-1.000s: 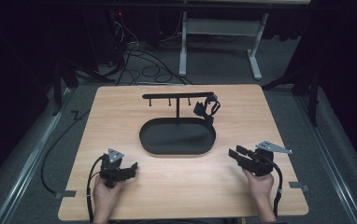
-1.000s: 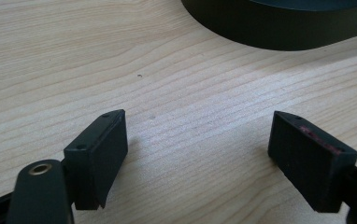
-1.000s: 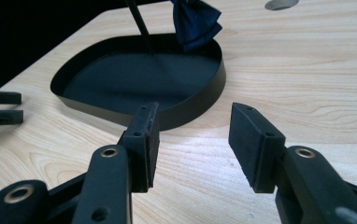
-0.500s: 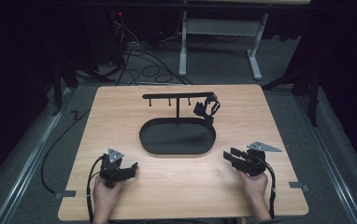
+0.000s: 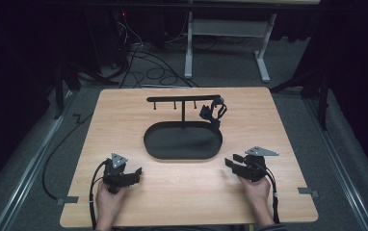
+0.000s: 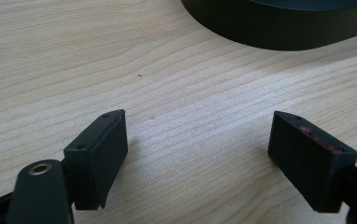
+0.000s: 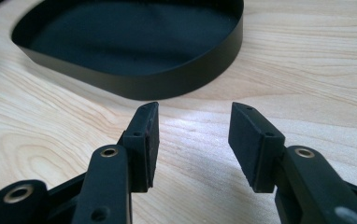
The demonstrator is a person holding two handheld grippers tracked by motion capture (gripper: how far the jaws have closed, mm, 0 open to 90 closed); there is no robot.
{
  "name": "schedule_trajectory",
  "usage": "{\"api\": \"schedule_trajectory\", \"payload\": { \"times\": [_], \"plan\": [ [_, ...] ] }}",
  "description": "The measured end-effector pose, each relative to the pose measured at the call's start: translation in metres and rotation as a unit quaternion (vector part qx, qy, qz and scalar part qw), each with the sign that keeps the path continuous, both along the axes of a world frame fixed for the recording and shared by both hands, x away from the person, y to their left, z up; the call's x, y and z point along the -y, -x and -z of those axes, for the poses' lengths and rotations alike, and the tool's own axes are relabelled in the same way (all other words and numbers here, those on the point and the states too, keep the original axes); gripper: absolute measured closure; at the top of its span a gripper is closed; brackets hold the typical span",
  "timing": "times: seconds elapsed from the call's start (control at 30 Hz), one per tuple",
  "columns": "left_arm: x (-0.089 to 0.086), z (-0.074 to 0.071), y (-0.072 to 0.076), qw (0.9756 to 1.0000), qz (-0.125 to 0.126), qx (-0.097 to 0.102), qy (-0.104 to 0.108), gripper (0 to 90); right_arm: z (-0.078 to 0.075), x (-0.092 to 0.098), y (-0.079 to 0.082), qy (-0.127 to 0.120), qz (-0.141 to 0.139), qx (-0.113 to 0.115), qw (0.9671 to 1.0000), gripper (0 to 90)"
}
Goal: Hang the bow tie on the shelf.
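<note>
A black oval tray (image 5: pixel 172 144) lies mid-table, with a thin T-shaped rack (image 5: pixel 184 99) rising from its far side. A small black object (image 5: pixel 212 113) hangs from the rack's right end. My left gripper (image 5: pixel 135 173) rests on the wood at the front left, open and empty, its jaws wide apart (image 6: pixel 197 140); the tray's wall (image 6: pixel 279 32) lies ahead of it. My right gripper (image 5: pixel 232 161) sits at the front right, open with nothing between the jaws (image 7: pixel 193 135), pointing at the tray's rim (image 7: pixel 167 84).
The wooden table (image 5: pixel 124 120) stands on a dark floor with cables (image 5: pixel 143 62) and a white desk frame (image 5: pixel 220 43) behind it. Metal rails (image 5: pixel 28 163) run along both sides. Tape marks (image 5: pixel 306 190) sit near the front corners.
My right gripper has slid left and slightly forward toward the tray. The left gripper has stayed in place.
</note>
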State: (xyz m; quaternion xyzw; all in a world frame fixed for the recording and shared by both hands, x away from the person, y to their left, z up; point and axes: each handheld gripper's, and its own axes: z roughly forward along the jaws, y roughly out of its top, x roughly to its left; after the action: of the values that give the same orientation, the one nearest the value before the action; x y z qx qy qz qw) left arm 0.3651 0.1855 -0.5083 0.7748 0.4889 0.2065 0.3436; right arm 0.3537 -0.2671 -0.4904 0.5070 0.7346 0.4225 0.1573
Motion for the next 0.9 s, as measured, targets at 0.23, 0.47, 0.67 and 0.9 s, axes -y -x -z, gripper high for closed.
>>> {"api": "schedule_trajectory", "payload": {
  "times": [0.23, 0.47, 0.67, 0.9],
  "plan": [
    [0.0, 0.0, 0.0, 1.0, 0.001, -0.001, 0.0, 20.3, 0.006, -0.006, 0.0, 0.03, 0.007, -0.001, 0.9995, 55.1],
    [0.0, 0.0, 0.0, 1.0, 0.001, -0.001, 0.0, 20.4, 0.01, -0.009, 0.0, 0.046, 0.007, -0.003, 0.9989, 54.9],
    [0.0, 0.0, 0.0, 1.0, 0.001, -0.001, 0.001, 20.4, 0.011, -0.014, -0.001, 0.068, 0.005, -0.01, 0.9976, 52.9],
    [0.0, 0.0, 0.0, 1.0, 0.002, -0.001, 0.0, 20.4, 0.012, -0.024, 0.001, 0.119, -0.003, 0.004, 0.9929, 48.1]
  ]
}}
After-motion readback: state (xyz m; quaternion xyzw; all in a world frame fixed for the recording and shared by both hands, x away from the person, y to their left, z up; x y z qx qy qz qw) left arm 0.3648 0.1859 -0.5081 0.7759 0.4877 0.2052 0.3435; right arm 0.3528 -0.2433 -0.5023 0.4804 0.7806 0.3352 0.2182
